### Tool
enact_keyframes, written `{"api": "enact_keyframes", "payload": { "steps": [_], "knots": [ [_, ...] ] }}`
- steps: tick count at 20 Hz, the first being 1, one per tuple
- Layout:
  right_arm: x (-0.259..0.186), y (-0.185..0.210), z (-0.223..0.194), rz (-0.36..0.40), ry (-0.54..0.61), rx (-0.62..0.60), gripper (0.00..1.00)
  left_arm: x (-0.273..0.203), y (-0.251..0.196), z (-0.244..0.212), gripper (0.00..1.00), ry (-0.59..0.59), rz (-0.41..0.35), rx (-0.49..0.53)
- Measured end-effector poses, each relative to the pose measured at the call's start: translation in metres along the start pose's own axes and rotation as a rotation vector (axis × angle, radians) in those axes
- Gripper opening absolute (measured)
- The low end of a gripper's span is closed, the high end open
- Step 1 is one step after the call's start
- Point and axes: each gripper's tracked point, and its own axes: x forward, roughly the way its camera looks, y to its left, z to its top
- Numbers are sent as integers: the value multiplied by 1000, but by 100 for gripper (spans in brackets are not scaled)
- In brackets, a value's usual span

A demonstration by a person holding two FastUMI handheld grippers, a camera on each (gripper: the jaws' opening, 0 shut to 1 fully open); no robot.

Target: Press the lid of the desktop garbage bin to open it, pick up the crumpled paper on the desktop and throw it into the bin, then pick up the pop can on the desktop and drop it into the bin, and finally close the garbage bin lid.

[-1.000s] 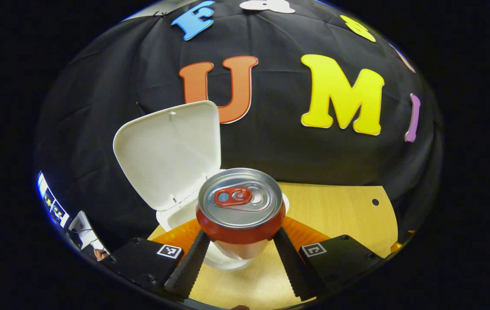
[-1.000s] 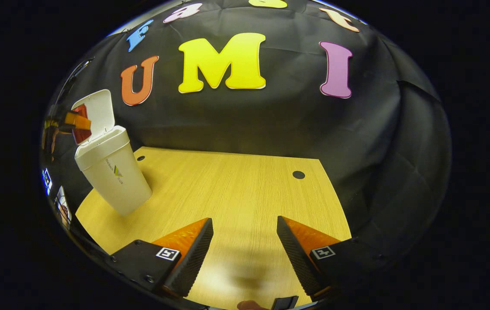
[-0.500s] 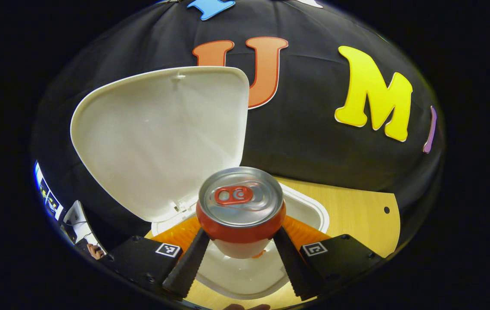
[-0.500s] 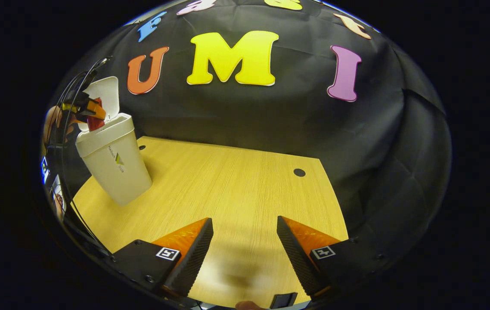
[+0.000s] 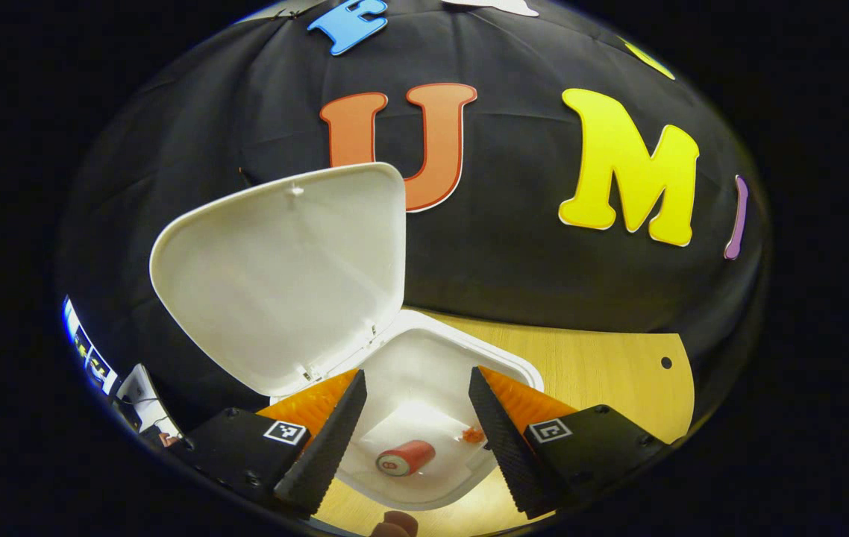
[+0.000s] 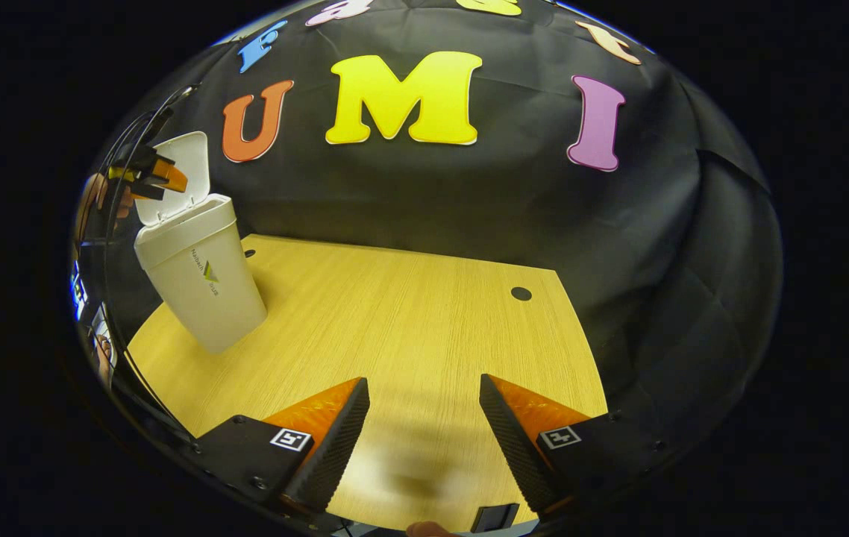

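The white garbage bin (image 5: 503, 362) stands with its lid (image 5: 283, 272) swung up. In the left gripper view my left gripper (image 5: 417, 380) hangs open just above the bin's mouth, nothing between its fingers. The red pop can (image 5: 404, 457) lies on its side at the bottom of the bin. In the right gripper view the bin (image 6: 197, 287) stands at the table's far left with the left gripper (image 6: 152, 175) over it. My right gripper (image 6: 424, 388) is open and empty over the wooden table (image 6: 395, 321), well right of the bin.
The table has small dark holes (image 6: 521, 293) near its back edge. The black cloth wall closes the back and right sides. A hand (image 6: 100, 205) holds the left gripper at the far left edge of the right gripper view.
The left gripper opened and the pop can fell from it into the bin. The left gripper also drew back slightly from the lid. The right gripper stayed put.
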Motion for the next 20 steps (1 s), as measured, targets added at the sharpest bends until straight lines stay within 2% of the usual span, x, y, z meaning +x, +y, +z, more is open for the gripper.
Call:
{"api": "enact_keyframes", "payload": {
  "steps": [4,9,12,15,20],
  "knots": [
    [1,8,-3,27,-1,-7,95,-24,6,51,92,-74,29,10],
    [1,14,-7,51,-5,-38,94,-44,29,114,92,-151,73,-45],
    [-5,24,-8,91,-7,11,95,-45,55,153,92,-197,128,-46],
    [-8,34,-17,120,0,36,95,-35,76,168,92,-196,169,-64],
    [-20,40,-39,134,38,64,95,-3,112,157,93,-138,241,-146]
  ]
}}
